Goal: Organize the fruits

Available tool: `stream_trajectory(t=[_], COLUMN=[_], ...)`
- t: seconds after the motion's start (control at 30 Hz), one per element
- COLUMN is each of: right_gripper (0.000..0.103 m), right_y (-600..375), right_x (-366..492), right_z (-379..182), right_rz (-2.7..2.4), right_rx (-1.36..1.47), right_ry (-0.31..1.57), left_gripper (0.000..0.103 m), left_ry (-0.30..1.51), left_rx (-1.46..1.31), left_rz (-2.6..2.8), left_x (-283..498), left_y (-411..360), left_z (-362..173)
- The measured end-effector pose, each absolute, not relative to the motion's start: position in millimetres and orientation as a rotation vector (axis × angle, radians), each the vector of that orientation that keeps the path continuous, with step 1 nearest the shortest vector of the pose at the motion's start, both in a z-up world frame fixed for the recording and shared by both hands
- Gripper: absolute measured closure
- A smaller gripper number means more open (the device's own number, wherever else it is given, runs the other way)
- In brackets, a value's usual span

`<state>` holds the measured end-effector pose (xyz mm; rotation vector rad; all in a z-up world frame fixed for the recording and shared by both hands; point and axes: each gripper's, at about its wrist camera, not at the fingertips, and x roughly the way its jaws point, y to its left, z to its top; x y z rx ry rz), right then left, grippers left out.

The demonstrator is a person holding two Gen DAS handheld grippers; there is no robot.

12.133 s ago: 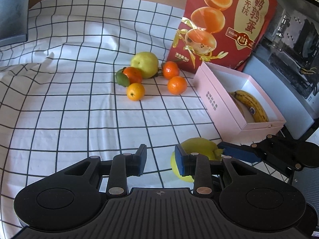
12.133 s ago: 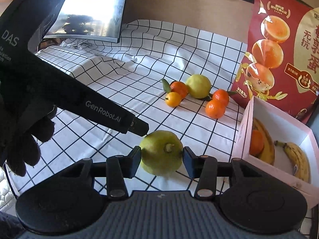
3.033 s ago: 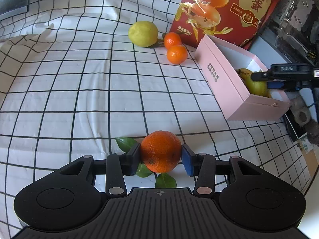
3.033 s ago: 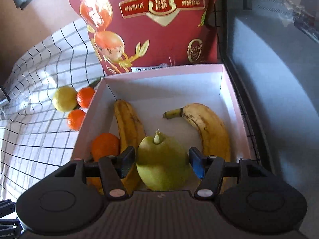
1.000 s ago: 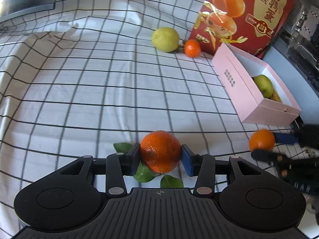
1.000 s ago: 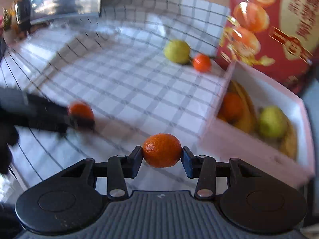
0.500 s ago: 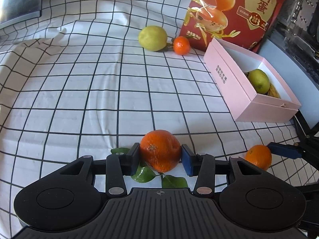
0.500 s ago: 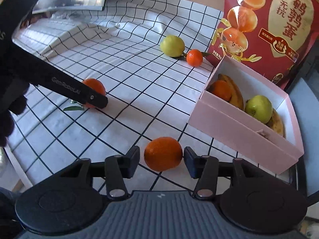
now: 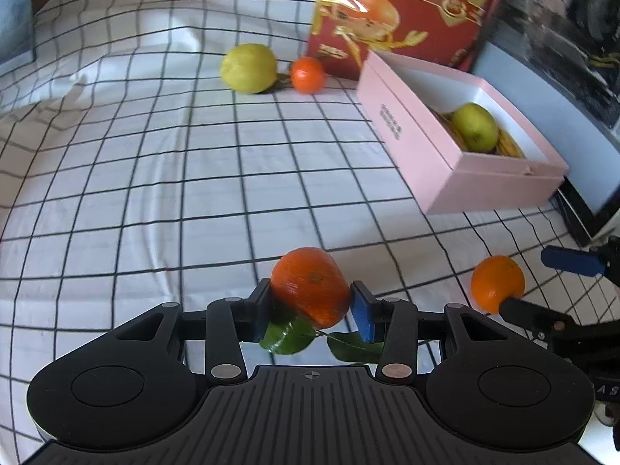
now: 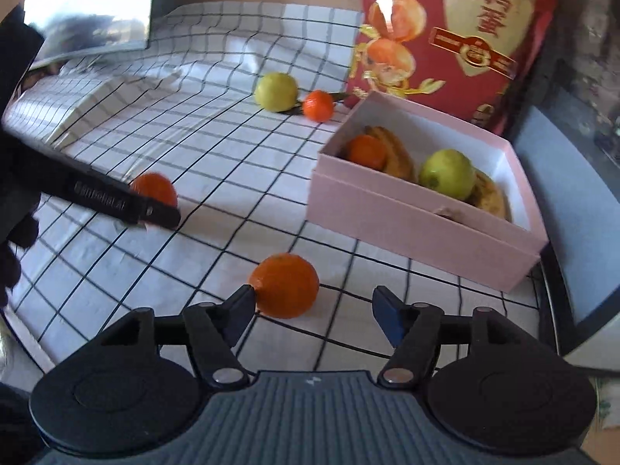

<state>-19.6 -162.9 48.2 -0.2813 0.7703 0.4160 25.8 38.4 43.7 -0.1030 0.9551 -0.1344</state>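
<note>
My left gripper is shut on an orange with green leaves, held just above the checked cloth. A smaller orange lies on the cloth between the jaws of my right gripper, which are opening. Its left finger sits at the fruit and its right pad stands well clear. The pink box at the right holds a green pear, bananas and an orange. A yellow fruit and a small orange rest at the back.
A red snack bag stands behind the box. A dark appliance borders the cloth on the right, and a shiny flat panel lies at the back left. The table's edge runs near the right gripper.
The right jaws have spread off the small orange, which now lies on the cloth. The left gripper has drifted a little with the leafy orange still in its grip.
</note>
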Motion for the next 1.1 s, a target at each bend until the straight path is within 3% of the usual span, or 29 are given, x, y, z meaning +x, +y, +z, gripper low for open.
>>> stream_trajectory(t=[0.7, 1.1], right_gripper=[0.036, 0.036], right_y=[-158.3, -159.2], right_x=[-12.7, -14.7], right_z=[26.6, 25.5], right_rz=[0.424, 0.415], right_rx=[-0.197, -0.199], right_ry=[0.83, 0.828], left_gripper=[0.056, 0.053], left_ry=[0.939, 0.898], left_rx=[-0.086, 0.173], left_rz=[-0.202, -0.228], left_x=[15.2, 3.7], left_y=[35.6, 22.4], left_z=[51.2, 64.4])
